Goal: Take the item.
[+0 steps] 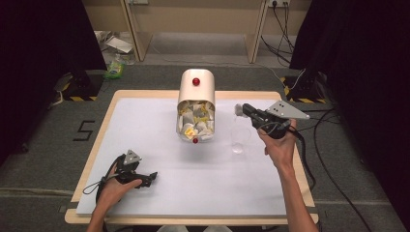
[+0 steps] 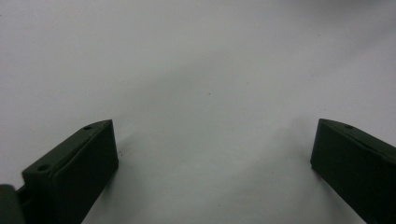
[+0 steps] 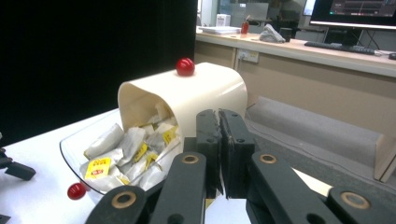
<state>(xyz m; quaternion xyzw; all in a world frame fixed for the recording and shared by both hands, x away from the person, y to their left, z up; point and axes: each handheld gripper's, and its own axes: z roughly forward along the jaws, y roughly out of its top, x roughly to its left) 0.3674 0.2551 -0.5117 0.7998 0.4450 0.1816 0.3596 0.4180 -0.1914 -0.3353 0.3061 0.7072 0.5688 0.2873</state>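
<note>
The cream container (image 1: 196,92) stands at the far middle of the white table (image 1: 145,145), a red knob (image 1: 196,81) on its curved hood. Its clear front flap hangs open, a second red knob (image 1: 195,140) at the flap's lip, and the inside is packed with paper sachets (image 1: 197,121) — white wrappers, some with yellow labels. In the right gripper view the sachets (image 3: 126,151) spill down toward the clear lip.

Well to the left of the container and nearer the person, the left gripper (image 1: 147,179) lies low on the table in the left hand (image 1: 113,188), jaws spread wide with nothing between them; its own view looks along bare white tabletop (image 2: 196,84).

Just right of the container, the right gripper (image 1: 239,110) is held up off the table by the right hand (image 1: 280,145), pointing toward the container, forearm reaching in from the near edge. Its jaws are pressed together — clenched on nothing that can be seen. A clear glass (image 1: 238,140) stands below it, right of the container.

Grey carpet surrounds the table; behind the container run pale wooden panels, with dark curtains at both sides.
</note>
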